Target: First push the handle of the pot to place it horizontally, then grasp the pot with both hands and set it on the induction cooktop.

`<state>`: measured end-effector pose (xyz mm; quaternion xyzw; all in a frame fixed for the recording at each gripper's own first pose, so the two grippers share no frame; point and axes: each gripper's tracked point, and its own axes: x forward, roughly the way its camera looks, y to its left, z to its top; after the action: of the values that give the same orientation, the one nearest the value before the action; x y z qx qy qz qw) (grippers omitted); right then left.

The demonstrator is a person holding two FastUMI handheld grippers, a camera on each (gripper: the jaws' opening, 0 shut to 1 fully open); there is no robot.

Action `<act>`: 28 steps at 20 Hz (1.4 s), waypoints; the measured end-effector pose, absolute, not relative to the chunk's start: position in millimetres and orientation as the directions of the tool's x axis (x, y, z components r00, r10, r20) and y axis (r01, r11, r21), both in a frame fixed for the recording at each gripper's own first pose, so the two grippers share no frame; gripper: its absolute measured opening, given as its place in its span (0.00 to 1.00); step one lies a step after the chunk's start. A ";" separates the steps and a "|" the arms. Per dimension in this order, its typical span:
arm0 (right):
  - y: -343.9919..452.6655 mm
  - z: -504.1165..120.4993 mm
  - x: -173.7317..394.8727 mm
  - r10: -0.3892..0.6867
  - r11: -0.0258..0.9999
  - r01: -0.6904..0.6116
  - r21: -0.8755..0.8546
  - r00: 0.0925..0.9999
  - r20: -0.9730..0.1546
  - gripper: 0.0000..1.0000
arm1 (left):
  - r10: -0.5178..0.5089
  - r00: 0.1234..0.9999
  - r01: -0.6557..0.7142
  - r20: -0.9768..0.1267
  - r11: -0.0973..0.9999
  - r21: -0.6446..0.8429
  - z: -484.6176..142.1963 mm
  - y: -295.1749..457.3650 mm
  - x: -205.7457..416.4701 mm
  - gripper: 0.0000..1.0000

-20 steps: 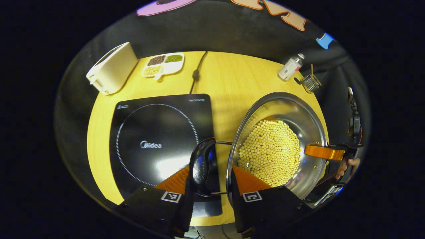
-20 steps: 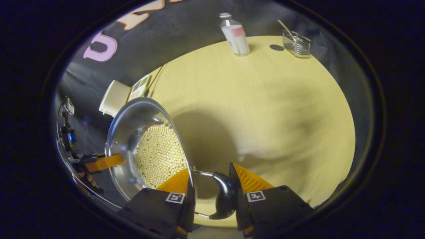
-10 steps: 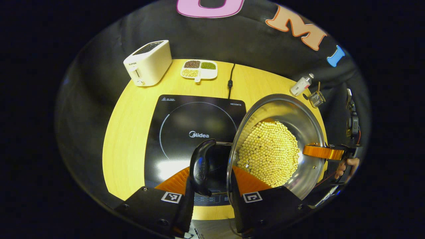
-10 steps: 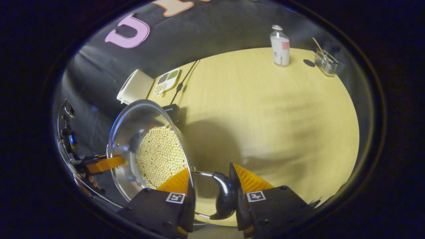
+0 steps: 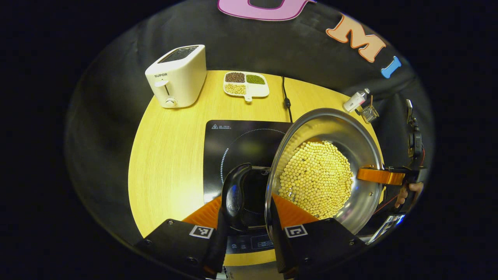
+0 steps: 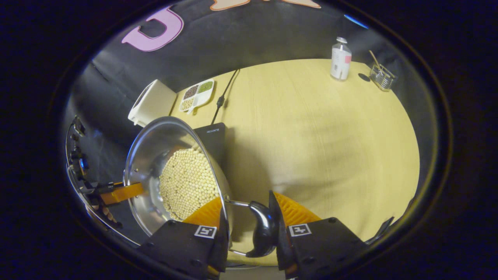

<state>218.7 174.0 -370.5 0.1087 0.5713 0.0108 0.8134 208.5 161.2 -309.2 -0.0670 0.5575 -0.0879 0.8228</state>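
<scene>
The pot (image 5: pixel 323 171) hangs in the air between the two hand-held grippers, partly above the induction cooktop (image 5: pixel 241 144), which lies ahead of and below the left hand-held gripper (image 5: pixel 244 217). That gripper is closed down on the pot's black side handle (image 5: pixel 234 194), one finger outside it and one against the pot wall. In the right gripper view, the right hand-held gripper (image 6: pixel 249 233) likewise has its fingers clamped on the opposite black handle (image 6: pixel 262 229).

The main risk, as I judge it, is tilt. The pot holds a deep layer of pale yellow beans (image 5: pixel 317 179), and if one side drops lower than the other the load could slide and spill over the rim onto the bench (image 5: pixel 171 147). The handles are smooth, curved and glossy, so a loose grip could let the pot swing or slip as it comes down. Setting it off-centre, half on the cooktop's edge, could leave it rocking.

The pot is shiny steel, wide and round, with a thin bright rim. Its inner wall mirrors the beans and lamps.
</scene>
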 end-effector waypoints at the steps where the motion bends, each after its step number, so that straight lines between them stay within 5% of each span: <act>1: 179.9 -370.2 218.9 0.132 0.977 0.111 0.179 0.344 -0.930 0.45 | -0.226 0.357 0.072 -0.906 0.974 -0.215 -310.3 166.9 208.1 0.52; 17: 234.6 -407.5 248.7 0.126 0.984 0.081 0.158 0.307 -0.943 0.52 | -0.216 0.330 -0.006 -0.919 0.973 -0.231 -351.5 224.9 226.9 0.51; 23: 237.4 -414.8 259.0 0.153 0.979 0.077 0.188 0.326 -0.933 0.53 | -0.200 0.412 0.012 -0.889 0.977 -0.214 -348.4 228.2 239.9 0.55; 24: 237.5 -416.2 260.9 0.155 0.978 0.079 0.192 0.337 -0.929 0.46 | -0.197 0.431 0.014 -0.880 0.977 -0.212 -349.5 228.3 243.4 0.53; 26: 237.0 -420.5 264.4 0.154 0.975 0.094 0.199 0.357 -0.921 0.56 | -0.185 0.478 0.034 -0.859 0.981 -0.192 -349.9 229.1 250.3 0.58; 28: 237.4 -422.3 258.8 0.150 0.972 0.116 0.202 0.356 -0.923 0.52 | -0.168 0.503 0.061 -0.848 0.985 -0.159 -349.9 229.5 256.8 0.61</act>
<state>258.8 237.4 -422.3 0.1169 0.5675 0.0104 0.8150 256.8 229.5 -349.9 -0.0539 0.4942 -0.0663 0.8652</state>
